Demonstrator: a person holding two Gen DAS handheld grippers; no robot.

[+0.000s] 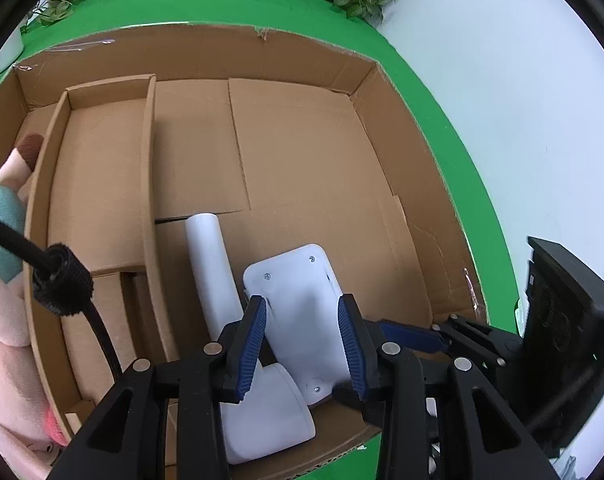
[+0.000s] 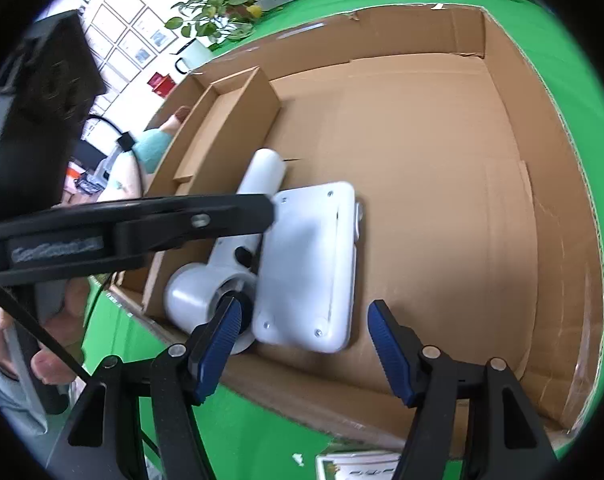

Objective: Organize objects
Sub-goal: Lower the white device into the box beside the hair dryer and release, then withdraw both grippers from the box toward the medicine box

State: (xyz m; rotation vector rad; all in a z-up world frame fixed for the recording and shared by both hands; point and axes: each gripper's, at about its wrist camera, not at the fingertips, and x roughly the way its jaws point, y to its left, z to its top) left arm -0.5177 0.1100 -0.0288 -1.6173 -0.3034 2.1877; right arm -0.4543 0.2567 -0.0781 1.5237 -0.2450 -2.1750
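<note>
A large cardboard box point(image 1: 285, 52) fills the middle of both views, standing on a green surface point(image 1: 454, 128). A narrower cardboard tray point(image 1: 101, 152) is set inside it toward the left of the left wrist view, and a plush toy point(image 1: 1, 320) is wedged at the far left edge.

On the box floor, low in the frame, a flat white plate point(image 1: 302, 312) is seen lying against a white hair dryer point(image 1: 217, 276); the two appear to touch, and the dryer's barrel sits close to the near wall.

The left claw point(image 1: 304, 340) is spread astride the plate, its pads not visibly pressing on it. The right claw point(image 2: 306, 348) is spread too, hovering above the plate's lower edge with nothing pinched.

If either claw is withdrawn crookedly, the plate could be dragged and the dryer knocked. The two claws are close together, so a collision between them is judged possible.
</note>
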